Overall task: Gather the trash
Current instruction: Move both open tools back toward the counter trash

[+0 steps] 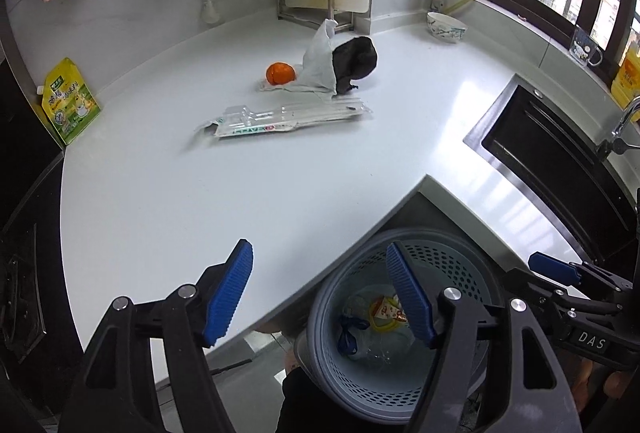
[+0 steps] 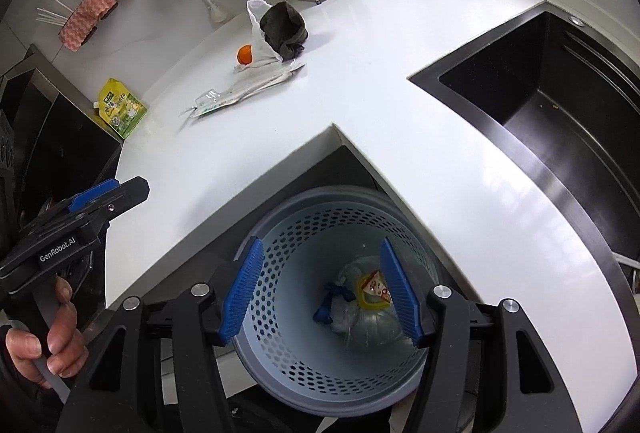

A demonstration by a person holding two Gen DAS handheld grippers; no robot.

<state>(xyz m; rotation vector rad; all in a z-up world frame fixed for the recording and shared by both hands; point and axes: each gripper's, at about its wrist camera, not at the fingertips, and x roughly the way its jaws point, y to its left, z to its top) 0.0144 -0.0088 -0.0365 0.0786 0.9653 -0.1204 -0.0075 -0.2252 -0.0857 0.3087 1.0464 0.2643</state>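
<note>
Lettering "GenRobot.AI" marks the left gripper (image 2: 108, 193), "DAS" the right gripper (image 2: 320, 293); both gape wide, empty. Crumpled wrappers (image 2: 370, 303) lie in the perforated blue plastic bin (image 2: 304, 233), print unreadable.

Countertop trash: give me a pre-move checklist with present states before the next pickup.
1. Left gripper open and empty: ok.
2. Right gripper open and empty: ok.
3. Bin below the counter corner, mouth unobstructed, some trash inside: ok.
4. Wrapper lies flat, apart from the pile: ok.
5. White bag, black bag and orange bunched together, so a single clean grasp: not ok.
6. Whether the orange is trash: cannot tell.
</note>
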